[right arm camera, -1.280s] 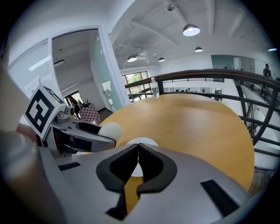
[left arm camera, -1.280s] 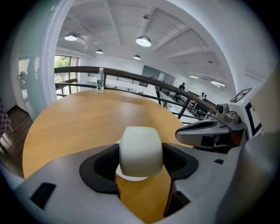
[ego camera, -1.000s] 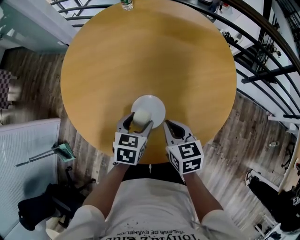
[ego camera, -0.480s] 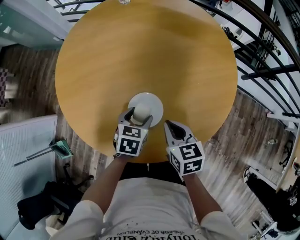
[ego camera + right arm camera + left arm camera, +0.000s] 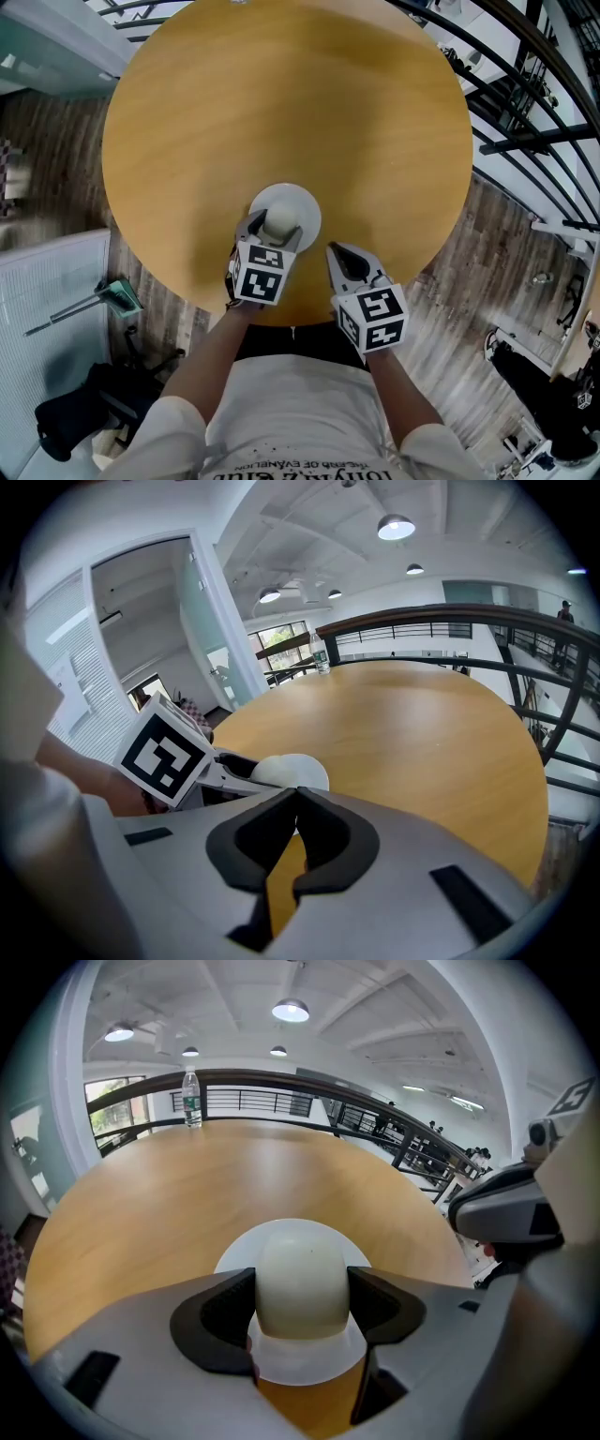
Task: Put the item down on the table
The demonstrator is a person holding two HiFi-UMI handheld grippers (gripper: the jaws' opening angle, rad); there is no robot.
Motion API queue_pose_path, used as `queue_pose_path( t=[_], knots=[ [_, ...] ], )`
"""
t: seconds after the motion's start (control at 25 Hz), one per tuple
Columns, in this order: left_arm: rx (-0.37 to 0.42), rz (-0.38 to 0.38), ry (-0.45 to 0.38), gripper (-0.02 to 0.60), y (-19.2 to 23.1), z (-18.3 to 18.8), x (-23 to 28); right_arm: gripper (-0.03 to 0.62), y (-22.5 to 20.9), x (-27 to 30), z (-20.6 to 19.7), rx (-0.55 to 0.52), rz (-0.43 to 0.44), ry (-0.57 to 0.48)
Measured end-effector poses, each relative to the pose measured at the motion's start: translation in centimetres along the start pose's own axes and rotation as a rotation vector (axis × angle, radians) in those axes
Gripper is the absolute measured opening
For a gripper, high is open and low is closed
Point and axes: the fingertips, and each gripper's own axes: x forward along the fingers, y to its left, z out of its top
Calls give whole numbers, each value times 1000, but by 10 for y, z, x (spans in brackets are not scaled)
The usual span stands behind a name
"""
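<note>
Round wooden table [image 5: 281, 103] w/ a white plate [image 5: 298, 199] near its edge on the person's side. L gripper [image 5: 276, 231] reaches in over the plate's near rim, jaws clamped on either side of a cream, dome-topped round item [image 5: 302, 1274]. The item sits low over the plate's middle, but can't tell if its underside touches the plate or hangs just above it. In the L gripper view the dark pads [image 5: 220, 1321] press both flanks of the item, w/ plate rim showing behind & below it. L gripper's marker cube [image 5: 260, 274] is just on the person's side of the plate. R gripper [image 5: 297, 794] is just right of the plate, apart from it, over the table near the edge. Its jaws are closed tip to tip w/ nothing btwn them; bare wood shows through the gap lower down. Its marker cube [image 5: 372, 317] is farther from the plate, about at the table edge. Far across the table from the plate, at the opposite edge, a clear water bottle [image 5: 191, 1097] stands upright. A dark railing [image 5: 375, 1115] curves beyond that far edge. Wood-plank floor [image 5: 487, 244] lies around the table.
</note>
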Motion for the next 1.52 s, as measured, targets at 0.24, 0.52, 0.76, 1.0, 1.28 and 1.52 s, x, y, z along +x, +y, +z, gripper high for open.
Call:
queue_pose_path(
  t=[0.24, 0.52, 0.76, 1.0, 1.28, 1.52],
  knots=[
    [18, 12, 19, 321, -1, -3, 9, 26, -2, 0, -2, 3, 4, 3],
    [15, 19, 38, 321, -1, -6, 14, 26, -3, -1, -4, 9, 6, 7],
    [22, 30, 51, 321, 0, -7, 16, 26, -4, -1, -3, 13, 7, 4],
    [52, 49, 67, 321, 0, -7, 19, 26, -7, 0, -4, 22, 9, 3],
    [74, 76, 77, 322, -1, -6, 21, 26, -8, -1, -4, 28, 14, 3],
    [67, 79, 77, 322, -1, -6, 21, 26, -9, -2, -4, 28, 17, 3]
  ],
)
